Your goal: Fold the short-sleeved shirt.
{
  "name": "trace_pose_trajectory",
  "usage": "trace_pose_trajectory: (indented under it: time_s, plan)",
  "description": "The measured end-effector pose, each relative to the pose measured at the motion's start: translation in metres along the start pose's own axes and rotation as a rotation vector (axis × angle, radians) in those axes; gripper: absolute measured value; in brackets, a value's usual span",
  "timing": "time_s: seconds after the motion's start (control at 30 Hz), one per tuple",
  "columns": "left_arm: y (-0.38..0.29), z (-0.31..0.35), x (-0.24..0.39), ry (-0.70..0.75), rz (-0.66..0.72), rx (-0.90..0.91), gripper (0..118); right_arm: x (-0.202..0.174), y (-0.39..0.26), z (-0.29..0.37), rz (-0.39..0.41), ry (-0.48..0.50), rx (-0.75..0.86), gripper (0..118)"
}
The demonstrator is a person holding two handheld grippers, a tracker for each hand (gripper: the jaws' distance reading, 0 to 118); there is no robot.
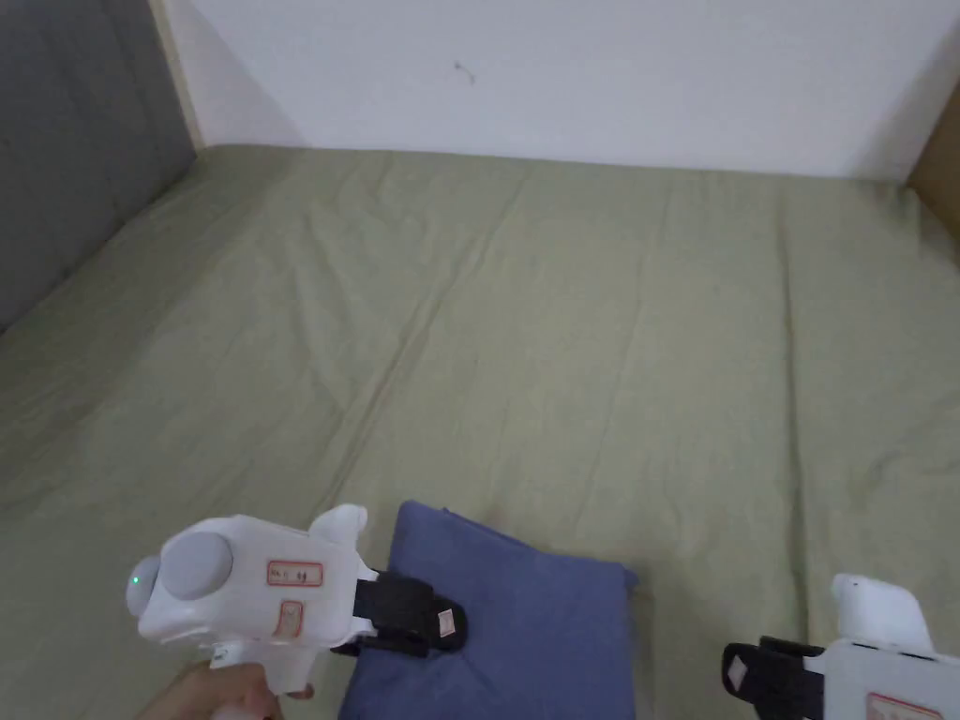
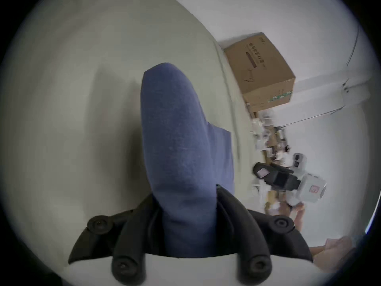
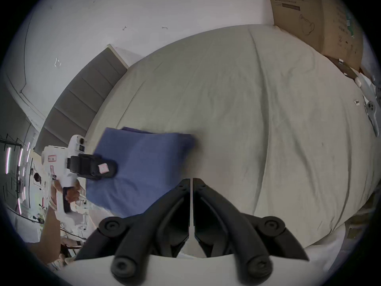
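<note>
Shirt (image 1: 525,619): blue cloth, matt, finely napped weave seen in left gripper view. Bed (image 1: 581,328): covered in pale green sheet, matt, creased. Left tool (image 1: 441,623): matt black plastic jaws, smooth white plastic body, faintly glossy. Cardboard box (image 2: 261,69): brown, matt paper surface. Wall (image 1: 562,75): white, smooth, matt.

We see our left gripper (image 2: 185,203) clamped on a raised fold of the blue shirt (image 2: 175,129) above the pale green sheet (image 2: 82,84); our right gripper (image 2: 262,171) hangs apart, a cardboard box (image 2: 261,71) standing against the white wall beyond.
</note>
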State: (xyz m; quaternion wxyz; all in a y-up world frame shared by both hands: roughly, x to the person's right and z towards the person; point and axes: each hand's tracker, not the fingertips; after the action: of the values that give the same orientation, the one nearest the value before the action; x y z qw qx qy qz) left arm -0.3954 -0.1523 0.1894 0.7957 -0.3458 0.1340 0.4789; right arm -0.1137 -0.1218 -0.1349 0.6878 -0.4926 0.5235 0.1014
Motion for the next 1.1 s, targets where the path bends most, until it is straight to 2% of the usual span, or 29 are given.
trace_pose_trajectory:
  time_s: [0.13, 0.33, 0.43, 0.5, 0.53, 0.63, 0.67, 0.73, 0.8, 0.87, 0.9, 0.93, 0.97, 1.0, 1.03, 1.1]
  plan:
    - [0.037, 0.055, -0.052, 0.305, -0.071, -0.022, 22, -0.002, 0.002, -0.001, -0.041, -0.006, -0.006, 2]
    - [0.073, 0.106, -0.099, 0.824, -0.185, -0.09, 21, -0.007, 0.007, -0.018, -0.027, -0.035, -0.048, 2]
    - [0.085, 0.114, -0.129, 1.024, -0.23, -0.118, 21, -0.01, 0.008, -0.029, -0.02, -0.044, -0.058, 2]
    - [0.088, 0.116, -0.139, 1.086, -0.278, -0.119, 22, -0.012, 0.009, -0.035, -0.032, -0.027, -0.067, 2]
    - [0.092, 0.116, -0.149, 1.126, -0.287, -0.112, 34, -0.014, 0.01, -0.038, -0.032, -0.026, -0.07, 2]
    - [0.094, 0.116, -0.156, 1.243, -0.306, -0.107, 102, -0.018, 0.009, -0.042, -0.011, -0.03, -0.084, 2]
    - [0.09, 0.119, -0.151, 1.243, -0.302, -0.086, 110, -0.018, 0.009, -0.041, -0.005, -0.029, -0.086, 2]
    - [0.09, 0.13, -0.143, 1.152, -0.261, -0.016, 110, -0.021, 0.007, -0.038, 0.001, -0.019, -0.087, 2]
    - [0.084, 0.14, -0.119, 0.991, -0.171, 0.014, 110, -0.018, 0.007, -0.035, -0.003, -0.016, -0.08, 2]
    - [0.078, 0.145, -0.106, 0.898, -0.093, 0.105, 110, -0.01, 0.006, -0.032, -0.016, -0.011, -0.067, 2]
    - [0.072, 0.145, -0.097, 0.847, -0.083, 0.138, 107, -0.008, 0.005, -0.03, -0.025, -0.007, -0.061, 2]
    - [0.072, 0.147, -0.098, 0.782, -0.074, 0.166, 92, -0.005, 0.004, -0.029, -0.035, -0.004, -0.056, 2]
    - [0.065, 0.145, -0.088, 0.699, -0.062, 0.178, 65, -0.004, 0.002, -0.027, -0.04, 0.0, -0.052, 2]
    - [0.058, 0.141, -0.078, 0.632, -0.061, 0.187, 27, -0.003, 0.0, -0.024, -0.044, 0.001, -0.047, 2]
    - [0.049, 0.136, -0.066, 0.566, -0.071, 0.207, 0, 0.0, -0.002, -0.022, -0.046, 0.005, -0.042, 2]
    - [0.018, 0.113, -0.009, 0.542, -0.101, 0.25, 0, 0.002, -0.005, -0.016, -0.053, 0.01, -0.034, 2]
